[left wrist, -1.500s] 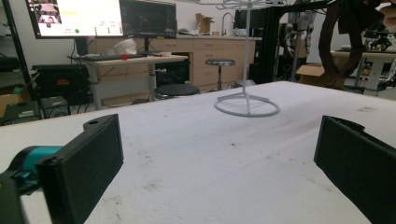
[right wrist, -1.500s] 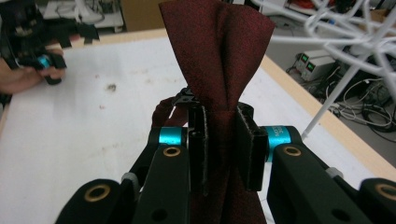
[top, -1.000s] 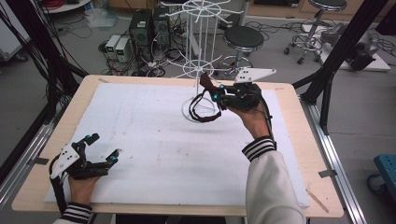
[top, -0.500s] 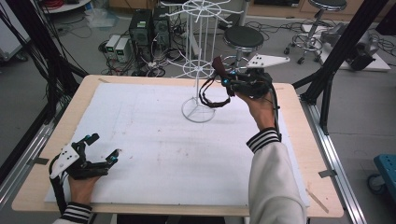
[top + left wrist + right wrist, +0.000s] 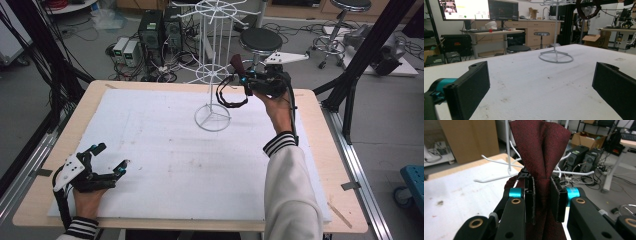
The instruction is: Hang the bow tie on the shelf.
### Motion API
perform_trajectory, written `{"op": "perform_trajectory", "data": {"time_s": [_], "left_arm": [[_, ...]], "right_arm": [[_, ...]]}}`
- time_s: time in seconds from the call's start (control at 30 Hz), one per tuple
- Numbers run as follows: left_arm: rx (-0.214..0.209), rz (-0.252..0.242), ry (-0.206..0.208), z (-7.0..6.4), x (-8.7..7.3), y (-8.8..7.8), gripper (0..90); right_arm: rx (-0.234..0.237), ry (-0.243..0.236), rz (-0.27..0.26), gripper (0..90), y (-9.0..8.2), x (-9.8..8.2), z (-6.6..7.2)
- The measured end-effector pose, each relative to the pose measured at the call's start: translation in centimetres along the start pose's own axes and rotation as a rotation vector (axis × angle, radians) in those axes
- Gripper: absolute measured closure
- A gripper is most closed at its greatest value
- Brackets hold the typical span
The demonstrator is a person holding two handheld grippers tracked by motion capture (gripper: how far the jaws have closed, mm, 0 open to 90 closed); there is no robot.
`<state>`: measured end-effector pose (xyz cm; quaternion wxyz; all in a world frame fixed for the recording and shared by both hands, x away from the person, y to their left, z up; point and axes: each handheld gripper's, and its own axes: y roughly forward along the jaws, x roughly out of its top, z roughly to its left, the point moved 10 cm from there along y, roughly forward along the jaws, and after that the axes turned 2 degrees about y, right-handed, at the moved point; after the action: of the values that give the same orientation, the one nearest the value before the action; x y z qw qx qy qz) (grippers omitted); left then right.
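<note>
We're looking down on a white-covered table (image 5: 150,150), and up at the far side our right gripper (image 5: 239,75) is raised off the surface, right next to the white wire rack (image 5: 212,70). Its jaws are pinched tight on a dark red fabric piece (image 5: 541,152), and from the right gripper view we see the cloth squeezed between the two pads and fanning out above them, with the rack's white hooks (image 5: 499,162) just behind it. Below the gripper, in the high view, a dark looped strap (image 5: 227,97) dangles down beside the rack's pole, hanging above the round base ring (image 5: 212,118); we can't tell exactly what kind of item it is. Down at the near left corner, our left gripper (image 5: 107,160) sits low on the table in the left hand (image 5: 87,197), jaws spread wide with nothing between them, and the left gripper view shows bare, speckled table surface between its pads (image 5: 471,87).
</note>
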<state>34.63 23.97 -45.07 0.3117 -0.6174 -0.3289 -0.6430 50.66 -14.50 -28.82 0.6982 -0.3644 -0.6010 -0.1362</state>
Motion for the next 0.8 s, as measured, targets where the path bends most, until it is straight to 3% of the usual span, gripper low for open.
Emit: {"op": "perform_trajectory", "data": {"time_s": [0.43, 0.8], "left_arm": [[0.000, 0.000, 0.000, 0.0, 0.0, 0.0, 1.7], [0.000, 0.001, 0.000, 0.0, 0.0, 0.0, 1.7]], "right_arm": [[0.012, 0.028, 0.014, 76.9, 1.6, -0.8, -0.7], [0.001, 0.039, 0.015, 74.4, 2.0, -0.8, -0.9]]}}
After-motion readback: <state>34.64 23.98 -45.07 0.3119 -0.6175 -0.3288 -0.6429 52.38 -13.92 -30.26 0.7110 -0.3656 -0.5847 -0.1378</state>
